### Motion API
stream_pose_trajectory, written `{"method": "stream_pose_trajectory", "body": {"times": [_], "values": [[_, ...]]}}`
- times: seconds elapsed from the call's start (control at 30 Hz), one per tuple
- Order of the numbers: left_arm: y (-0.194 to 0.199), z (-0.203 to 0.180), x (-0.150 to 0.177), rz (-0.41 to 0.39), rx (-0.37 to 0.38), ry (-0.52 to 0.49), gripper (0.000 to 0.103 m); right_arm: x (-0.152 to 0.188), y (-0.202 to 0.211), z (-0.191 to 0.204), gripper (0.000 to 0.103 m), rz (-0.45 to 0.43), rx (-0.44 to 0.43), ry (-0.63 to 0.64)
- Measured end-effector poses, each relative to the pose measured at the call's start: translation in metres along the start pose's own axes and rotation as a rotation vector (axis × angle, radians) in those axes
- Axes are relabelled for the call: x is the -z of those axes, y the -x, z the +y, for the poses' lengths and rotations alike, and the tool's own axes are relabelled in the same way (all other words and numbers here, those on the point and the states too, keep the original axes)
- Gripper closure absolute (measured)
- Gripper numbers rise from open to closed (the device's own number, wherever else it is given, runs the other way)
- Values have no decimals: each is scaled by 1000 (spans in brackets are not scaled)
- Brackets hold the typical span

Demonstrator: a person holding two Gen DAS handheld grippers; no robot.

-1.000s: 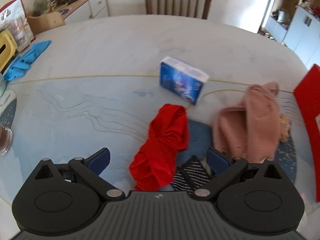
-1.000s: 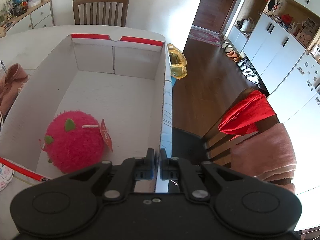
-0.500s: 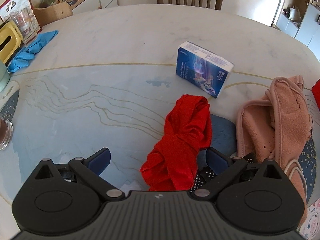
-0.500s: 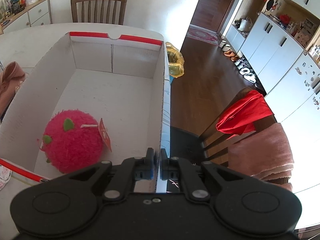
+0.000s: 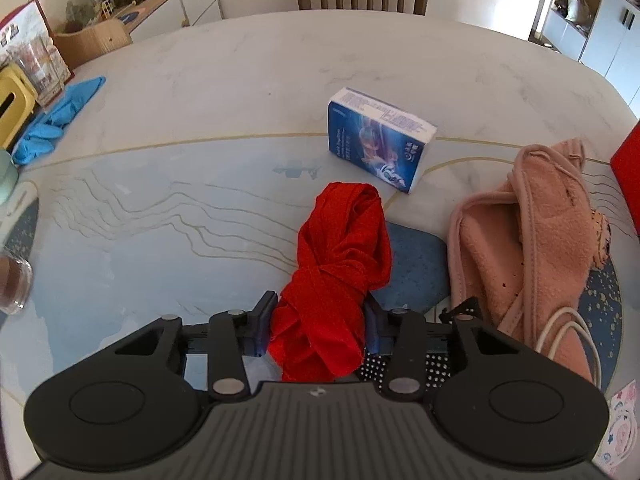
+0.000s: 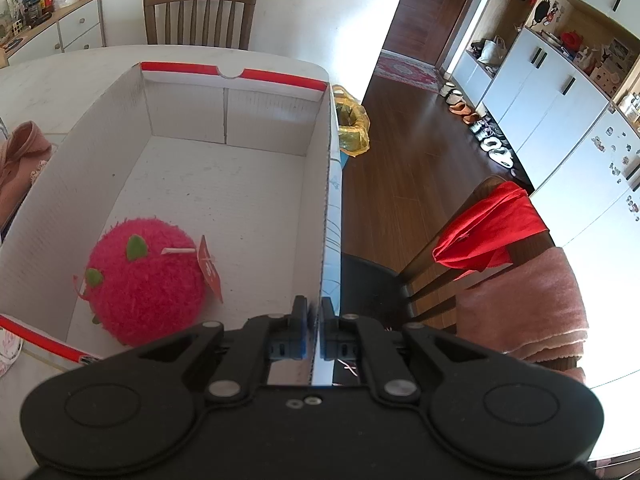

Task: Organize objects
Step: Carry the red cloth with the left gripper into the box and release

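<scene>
Marble table [image 5: 248, 80]: red cloth [image 5: 340, 248], blue box [image 5: 378, 148], pink garment [image 5: 528, 240], cardboard box [image 6: 326, 184].

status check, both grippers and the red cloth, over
Left gripper shut on red cloth, cloth on table. Right gripper clamped on box wall. Blue carton just beyond cloth.

Left claw [image 5: 318, 326] closed onto red cloth [image 5: 340, 264].

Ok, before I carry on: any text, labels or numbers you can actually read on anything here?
None can be quoted.
Blue box: white print on top and front, too blurred.
Red tag on the pink plush ball: a white mark, unreadable.
Red-bordered packaging at the table's left edge: printing too small.
Cardboard box: blue marks on its wall, illegible.
</scene>
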State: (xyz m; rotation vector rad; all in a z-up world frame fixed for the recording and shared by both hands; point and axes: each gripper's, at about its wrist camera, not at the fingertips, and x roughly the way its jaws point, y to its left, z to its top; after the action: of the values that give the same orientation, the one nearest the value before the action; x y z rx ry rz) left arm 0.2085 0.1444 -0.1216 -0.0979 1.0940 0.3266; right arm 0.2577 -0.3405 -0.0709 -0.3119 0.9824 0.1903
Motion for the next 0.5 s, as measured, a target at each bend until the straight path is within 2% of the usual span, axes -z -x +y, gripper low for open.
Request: {"method": "stream_pose_trajectory", "body": {"times": [0.23, 0.5], "values": [[38, -5, -5, -21, 18, -20, 62, 1, 0, -1, 98, -7, -7, 0], [101, -43, -13, -69, 106, -90, 61, 0, 1, -2, 99, -16, -26, -3]]}}
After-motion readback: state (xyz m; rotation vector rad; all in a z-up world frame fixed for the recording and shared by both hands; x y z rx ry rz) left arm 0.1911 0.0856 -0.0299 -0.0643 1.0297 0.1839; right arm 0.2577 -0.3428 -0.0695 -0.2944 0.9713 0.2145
